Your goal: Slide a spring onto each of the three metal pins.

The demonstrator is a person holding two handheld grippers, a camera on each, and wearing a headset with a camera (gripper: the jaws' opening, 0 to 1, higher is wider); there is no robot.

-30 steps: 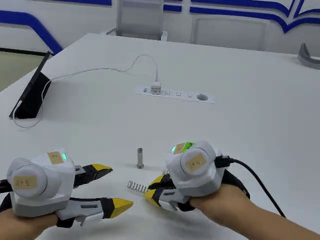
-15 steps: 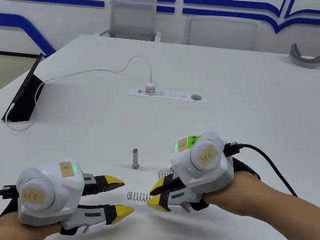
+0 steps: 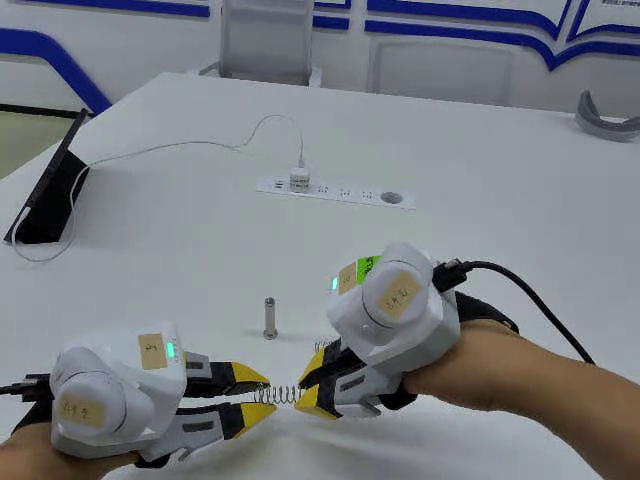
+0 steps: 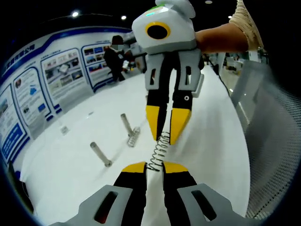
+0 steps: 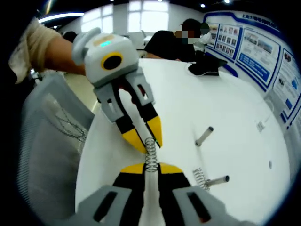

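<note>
The white tabletop carries the work. The left gripper and right gripper meet tip to tip, each closed on one end of the spring, whose long axis runs between them. The upright pin stands just beyond, about equally near both.

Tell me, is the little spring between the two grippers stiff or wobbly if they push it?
Probably wobbly: the spring is thin open wire coils, curving slightly between the left gripper and right gripper, so a push would likely squash or bow it. It looks light. Loose on the table it might roll, being round.
</note>
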